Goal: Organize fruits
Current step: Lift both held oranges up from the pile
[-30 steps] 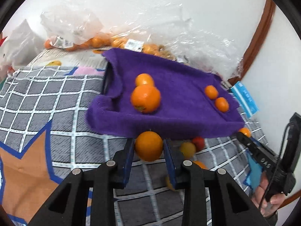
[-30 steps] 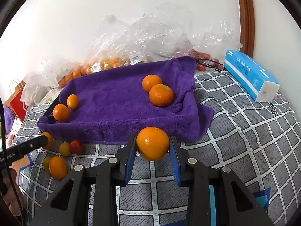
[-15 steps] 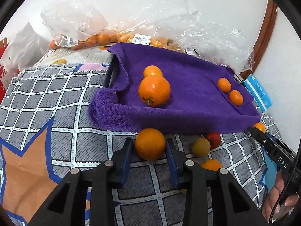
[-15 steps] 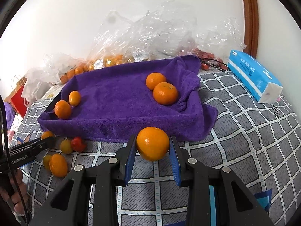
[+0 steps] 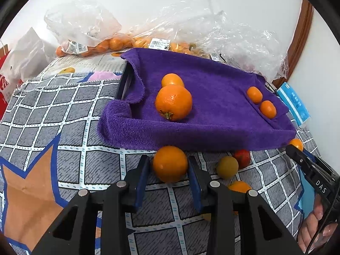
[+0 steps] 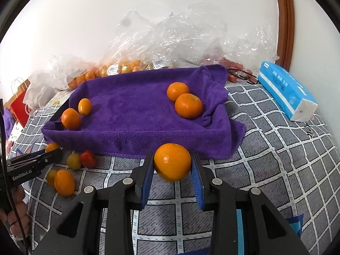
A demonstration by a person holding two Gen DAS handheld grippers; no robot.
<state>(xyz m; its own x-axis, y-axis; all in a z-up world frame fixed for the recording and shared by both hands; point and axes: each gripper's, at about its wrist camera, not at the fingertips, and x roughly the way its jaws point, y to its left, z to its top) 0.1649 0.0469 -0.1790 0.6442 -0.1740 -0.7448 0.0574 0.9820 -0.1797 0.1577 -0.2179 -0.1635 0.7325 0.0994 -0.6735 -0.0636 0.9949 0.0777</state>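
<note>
1. Oranges are sitting in both claws: the left gripper [image 5: 170, 165] is bracketing one orange [image 5: 170, 163] resting on the bed cover [image 5: 42, 114]; contact is unclear.
2. Right gripper [image 6: 172, 167] is clenching another orange [image 6: 172, 162], near the purple-towelled tray's [image 6: 136, 140] front edge.
3. Round, firm, slightly slippery: gripping across the middle is looking safest.

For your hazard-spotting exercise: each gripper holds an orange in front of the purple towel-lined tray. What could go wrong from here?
1. An orange set down by the right gripper could knock the two oranges already there.
2. The left gripper, lowering its orange, may hit the loose fruit near the tray.
</note>
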